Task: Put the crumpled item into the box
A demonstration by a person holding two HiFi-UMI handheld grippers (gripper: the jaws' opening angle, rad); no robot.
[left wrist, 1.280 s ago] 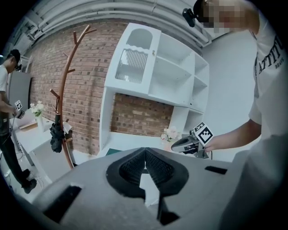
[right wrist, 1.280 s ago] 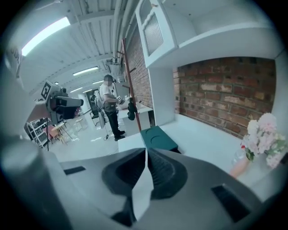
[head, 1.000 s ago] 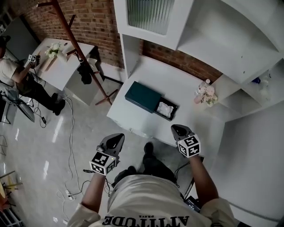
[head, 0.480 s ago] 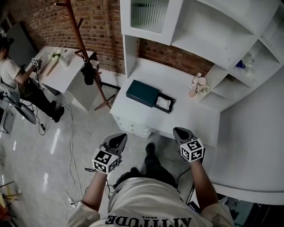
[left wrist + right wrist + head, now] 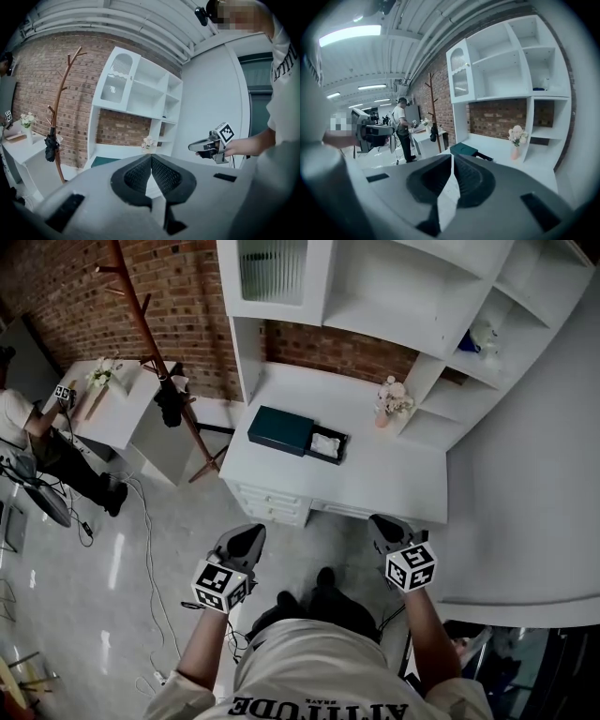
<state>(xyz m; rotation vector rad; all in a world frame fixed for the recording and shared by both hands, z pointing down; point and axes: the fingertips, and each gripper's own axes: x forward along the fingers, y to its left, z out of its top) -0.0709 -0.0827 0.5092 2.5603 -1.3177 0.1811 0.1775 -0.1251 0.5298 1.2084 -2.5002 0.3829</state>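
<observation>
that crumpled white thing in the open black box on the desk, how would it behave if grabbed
The crumpled white item looks like paper or thin wrap, so probably light and easily squashed. Its creased shape suggests it would not roll. The walls of the black box tray around it would likely stop it sliding when pushed.

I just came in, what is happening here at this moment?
A person stands back from the white desk, holding a gripper in each hand. The left gripper and the right gripper both have their jaws together, with nothing between them. On the desk, the dark green box is open and a white crumpled item lies inside it.
</observation>
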